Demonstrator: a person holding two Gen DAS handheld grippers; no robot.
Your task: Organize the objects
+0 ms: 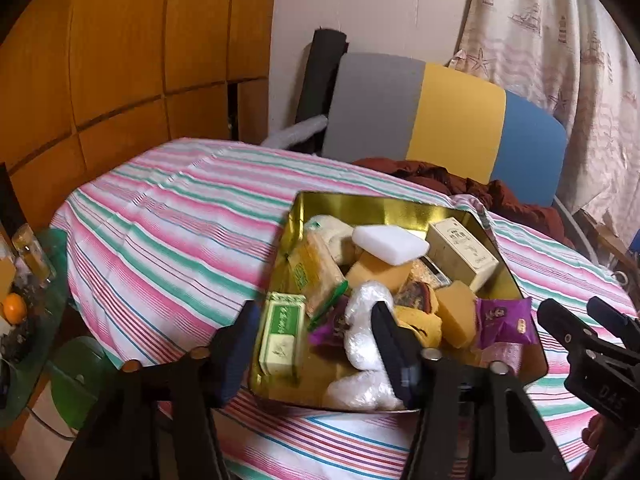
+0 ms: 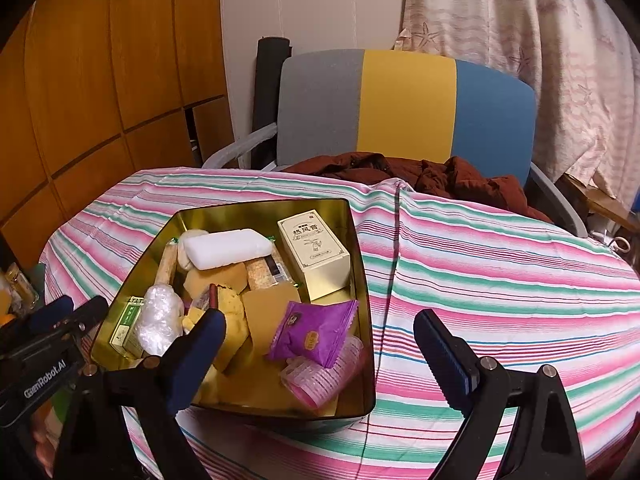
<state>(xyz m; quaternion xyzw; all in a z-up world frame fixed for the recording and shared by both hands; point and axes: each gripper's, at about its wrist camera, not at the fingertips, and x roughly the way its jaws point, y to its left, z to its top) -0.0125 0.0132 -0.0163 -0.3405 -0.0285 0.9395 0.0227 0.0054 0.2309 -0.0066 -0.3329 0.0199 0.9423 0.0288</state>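
a gold tin (image 2: 362,300) full of small items is seen on the striped bench (image 2: 500,272). the left claw (image 1: 316,344) is held released over the tin's near left edge, grasping nothing. the right claw (image 2: 320,344) is spread wide above the tin's near right corner, beside a purple packet (image 2: 316,330).

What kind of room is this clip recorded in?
Probably a lived-in home room: a table under a striped cloth, a tricolour chair with a brown garment on it, a patterned curtain and wooden cabinets.
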